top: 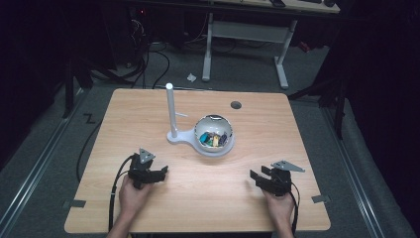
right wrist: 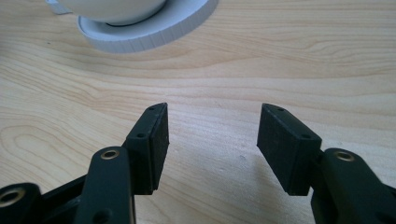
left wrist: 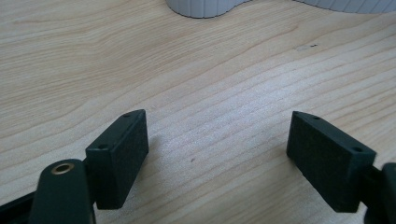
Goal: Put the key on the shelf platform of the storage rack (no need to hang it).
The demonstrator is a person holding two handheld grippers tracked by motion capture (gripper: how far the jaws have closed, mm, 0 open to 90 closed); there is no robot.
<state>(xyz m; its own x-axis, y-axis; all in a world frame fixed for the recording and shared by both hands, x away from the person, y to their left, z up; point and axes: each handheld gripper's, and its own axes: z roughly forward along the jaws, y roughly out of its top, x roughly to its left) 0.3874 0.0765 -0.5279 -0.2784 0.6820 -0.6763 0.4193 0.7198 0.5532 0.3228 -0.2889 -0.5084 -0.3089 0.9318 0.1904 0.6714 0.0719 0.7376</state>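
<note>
Presently both tongs rest low over the wooden counter [top: 148,109], each held in a hand. Left tongs [top: 159,174] stand wide with bare wood between the pads; right tongs [top: 257,177] likewise gape, gripping nothing. Nearest them, beyond and between, a white bowl [top: 214,135] holding small coloured items sits on a white stand [top: 176,137] with an upright post, well apart from both tongs.

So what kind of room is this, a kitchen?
Not a kitchen; it looks like a lab or workshop. A wooden table stands on grey floor, cables trail across it behind, and another desk stands at the back in the dark.
</note>
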